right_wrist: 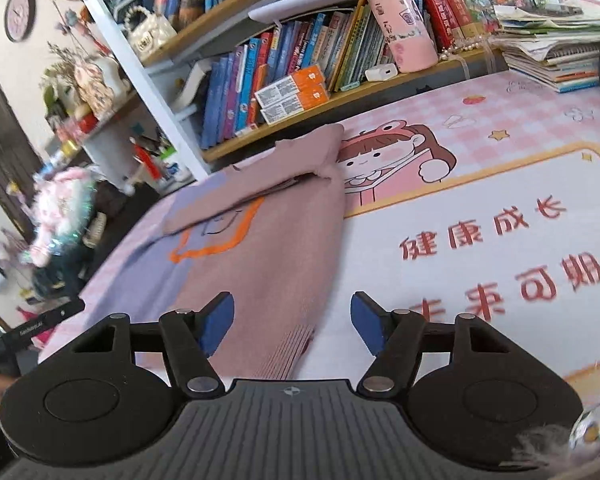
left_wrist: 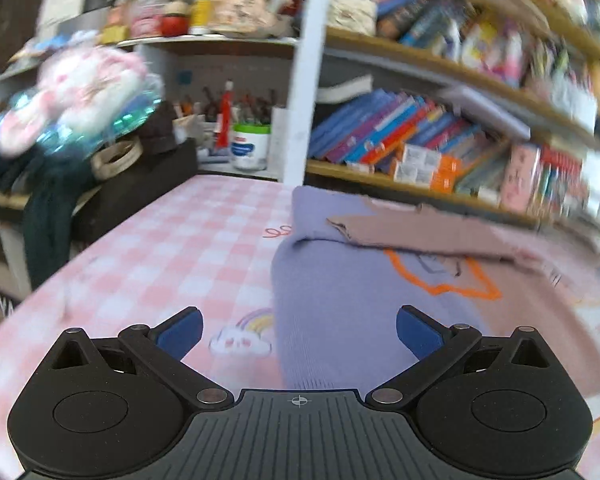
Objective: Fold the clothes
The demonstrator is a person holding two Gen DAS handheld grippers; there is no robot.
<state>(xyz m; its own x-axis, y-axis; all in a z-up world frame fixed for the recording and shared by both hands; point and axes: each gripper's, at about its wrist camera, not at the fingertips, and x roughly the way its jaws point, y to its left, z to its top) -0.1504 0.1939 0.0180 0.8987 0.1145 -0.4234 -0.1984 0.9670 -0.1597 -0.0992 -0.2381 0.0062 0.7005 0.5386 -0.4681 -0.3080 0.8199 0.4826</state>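
Done: sweater (right_wrist: 260, 264) is lying on the worktop (left_wrist: 172, 248), sleeves folded across.
Left: hem-to-collar fold is waiting.
Tongs: left tongs (left_wrist: 299, 330) and right tongs (right_wrist: 292, 322) are hovering spread, holding nothing.

Crowded wooden bookshelves (right_wrist: 284, 68) on white uprights (left_wrist: 306, 80) behind a pink-checked tablecloth (left_wrist: 188, 248) — round wall clock (right_wrist: 19, 14), daylight.

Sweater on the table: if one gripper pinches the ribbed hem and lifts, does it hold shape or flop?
Likely flops: the sweater is soft knit, and its folded sleeve already sags in creases. Probably light for its size, lying thin and flat. It may slide rather than bunch when pushed, since the table mat looks smooth. Both grippers, left and right, are open, touching nothing.
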